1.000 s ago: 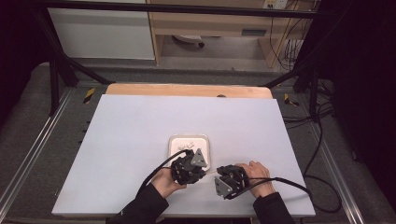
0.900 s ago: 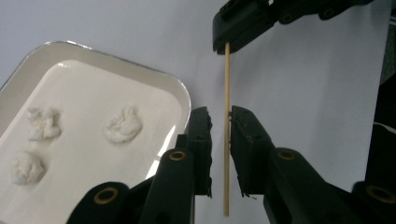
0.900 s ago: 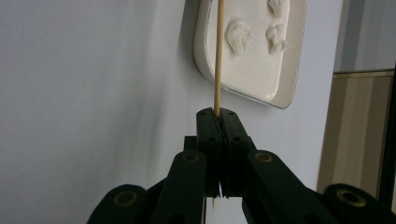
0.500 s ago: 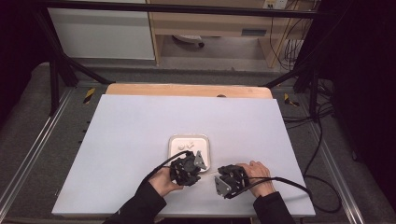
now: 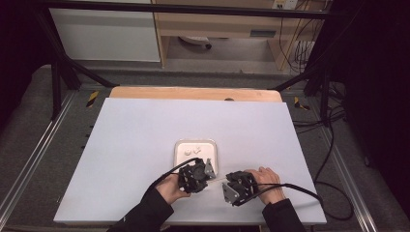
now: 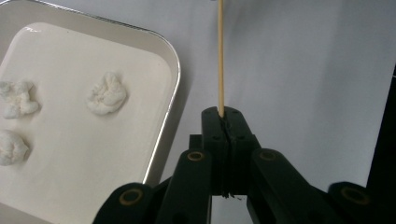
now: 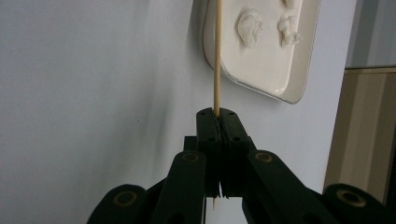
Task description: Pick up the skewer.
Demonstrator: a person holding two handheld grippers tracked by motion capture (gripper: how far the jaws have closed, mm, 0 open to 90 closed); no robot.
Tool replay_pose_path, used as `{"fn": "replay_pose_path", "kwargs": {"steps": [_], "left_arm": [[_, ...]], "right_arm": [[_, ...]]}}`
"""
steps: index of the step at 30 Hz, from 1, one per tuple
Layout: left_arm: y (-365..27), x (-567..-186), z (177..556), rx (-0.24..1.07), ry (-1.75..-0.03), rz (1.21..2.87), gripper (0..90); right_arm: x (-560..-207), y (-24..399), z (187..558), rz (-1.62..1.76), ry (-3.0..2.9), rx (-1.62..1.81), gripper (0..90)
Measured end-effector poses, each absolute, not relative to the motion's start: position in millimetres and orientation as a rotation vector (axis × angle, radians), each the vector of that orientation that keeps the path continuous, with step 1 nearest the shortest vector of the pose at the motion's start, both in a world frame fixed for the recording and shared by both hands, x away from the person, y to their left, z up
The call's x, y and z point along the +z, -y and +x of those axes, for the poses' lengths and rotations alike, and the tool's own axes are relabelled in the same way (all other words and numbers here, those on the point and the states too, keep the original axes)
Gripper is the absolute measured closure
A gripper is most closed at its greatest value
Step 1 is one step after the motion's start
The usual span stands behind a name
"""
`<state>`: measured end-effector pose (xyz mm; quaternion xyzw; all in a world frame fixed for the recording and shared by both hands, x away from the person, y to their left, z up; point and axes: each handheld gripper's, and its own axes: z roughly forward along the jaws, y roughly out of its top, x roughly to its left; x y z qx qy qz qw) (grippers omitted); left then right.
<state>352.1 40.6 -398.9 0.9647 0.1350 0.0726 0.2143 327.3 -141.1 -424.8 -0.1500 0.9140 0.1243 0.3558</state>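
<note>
Jaws clenched on both your grippers: left gripper (image 6: 223, 122) just closed on the wooden skewer (image 6: 220, 56), right gripper (image 7: 217, 119) pinching its other end. Tray (image 6: 169, 70) with 3 white lumps (image 6: 107, 93) beside the left jaws, on the tabletop (image 6: 299, 70).

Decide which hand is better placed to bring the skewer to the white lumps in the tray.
Probably left. The left gripper, shut on the skewer, sits right beside the tray, with the lumps close by. The right gripper also clamps it, but farther off.
</note>
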Motion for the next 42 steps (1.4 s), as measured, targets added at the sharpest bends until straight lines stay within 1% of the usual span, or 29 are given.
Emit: {"fn": "replay_pose_path", "kwargs": {"steps": [8,11,16,17,18,24,26,29,31,32,33,34,35,36,41,42], "left_arm": [[-42.8,-398.5,352.1,0.204,-0.381,2.659,88.8],[-45.4,-398.5,352.1,0.216,-0.399,2.651,88.8],[-52.3,-398.5,354.1,0.217,-0.433,2.634,88.7],[-54.1,-398.8,354.5,0.215,-0.441,2.630,88.7],[-57.6,-399.0,354.8,0.217,-0.446,2.624,88.7],[-66.3,-398.7,354.7,0.227,-0.458,2.606,88.6],[-72.1,-398.6,353.7,0.227,-0.473,2.588,88.6],[-78.7,-399.0,353.9,0.233,-0.495,2.573,88.6],[-81.1,-399.0,354.0,0.237,-0.502,2.566,88.5],[-84.2,-399.1,354.1,0.236,-0.516,2.553,88.5],[-86.7,-399.1,354.1,0.236,-0.523,2.543,88.5],[-88.7,-399.1,354.0,0.237,-0.529,2.535,88.5],[-92.0,-399.2,353.8,0.231,-0.542,2.524,88.5],[-94.6,-399.4,353.7,0.229,-0.547,2.514,88.5],[-106.7,-400.4,353.0,0.229,-0.577,2.484,88.4],[-109.0,-400.3,352.4,0.235,-0.583,2.476,88.4]], "right_arm": [[-423.8,141.0,327.6,-0.366,-2.356,0.337,87.9],[-421.9,141.8,328.6,-0.313,-2.359,0.372,83.8],[-416.3,145.9,329.5,-0.202,-2.383,0.431,71.5],[-416.3,145.9,329.5,-0.202,-2.383,0.431,71.5],[-413.0,148.3,331.0,-0.137,-2.399,0.478,65.1],[-404.3,157.8,340.0,0.081,-2.469,0.617,46.2],[-403.5,163.1,342.2,0.157,-2.480,0.666,41.6],[-402.8,171.9,346.1,0.272,-2.492,0.734,32.4],[-402.7,174.8,347.2,0.311,-2.498,0.754,30.7],[-403.3,180.9,349.3,0.382,-2.499,0.792,25.6],[-403.6,183.3,350.0,0.408,-2.502,0.794,23.7],[-403.6,183.3,350.0,0.408,-2.502,0.794,23.7],[-404.1,185.0,350.6,0.426,-2.504,0.800,21.6],[-405.9,189.0,351.9,0.483,-2.493,0.800,17.7],[-408.7,194.3,353.6,0.547,-2.490,0.820,14.5],[-410.0,196.9,354.2,0.589,-2.485,0.849,11.6]]}}
